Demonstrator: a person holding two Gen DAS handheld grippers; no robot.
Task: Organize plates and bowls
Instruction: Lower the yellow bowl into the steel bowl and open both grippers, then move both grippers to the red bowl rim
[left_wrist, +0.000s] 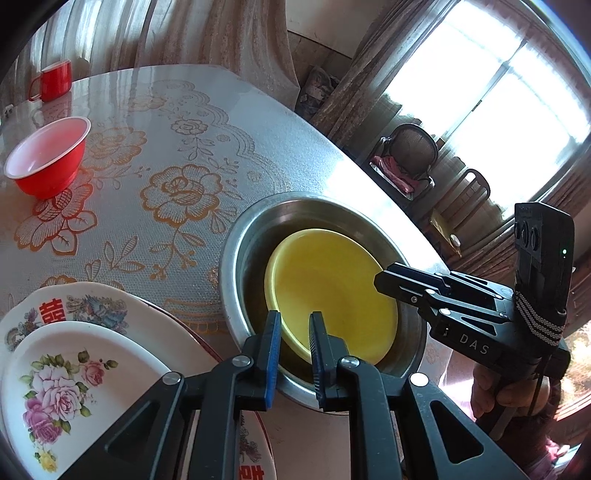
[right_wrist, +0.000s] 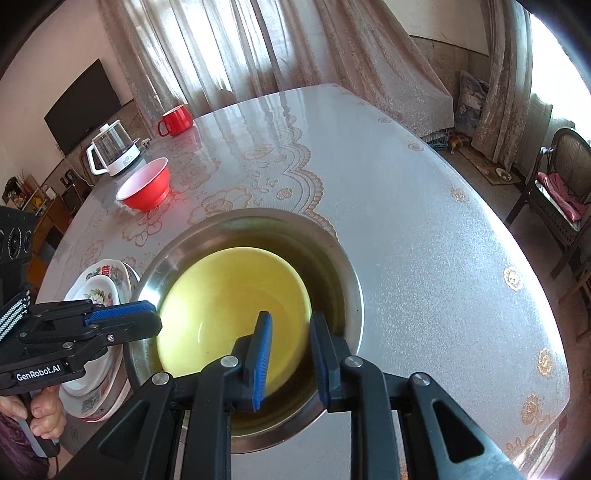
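Note:
A yellow bowl (left_wrist: 328, 280) (right_wrist: 229, 306) lies inside a steel basin (left_wrist: 236, 258) (right_wrist: 347, 280) on the table. My left gripper (left_wrist: 295, 319) is shut on the bowl's near-left rim, one finger inside and one between bowl and basin; the right wrist view shows it (right_wrist: 155, 317) at that rim. My right gripper (right_wrist: 291, 319) straddles the bowl's right rim with its jaws slightly apart, the pads not clamping it; from the left wrist it (left_wrist: 380, 282) appears over that edge. A red bowl (left_wrist: 48, 162) (right_wrist: 146, 188) stands upright farther back on the left.
Stacked flowered plates (left_wrist: 74, 369) (right_wrist: 99, 288) sit just left of the basin. A red mug (left_wrist: 55, 81) (right_wrist: 176, 120) and a glass kettle (right_wrist: 114, 151) stand at the far left. The table's edge (right_wrist: 498, 229) curves on the right, with a chair (right_wrist: 561, 192) beyond it.

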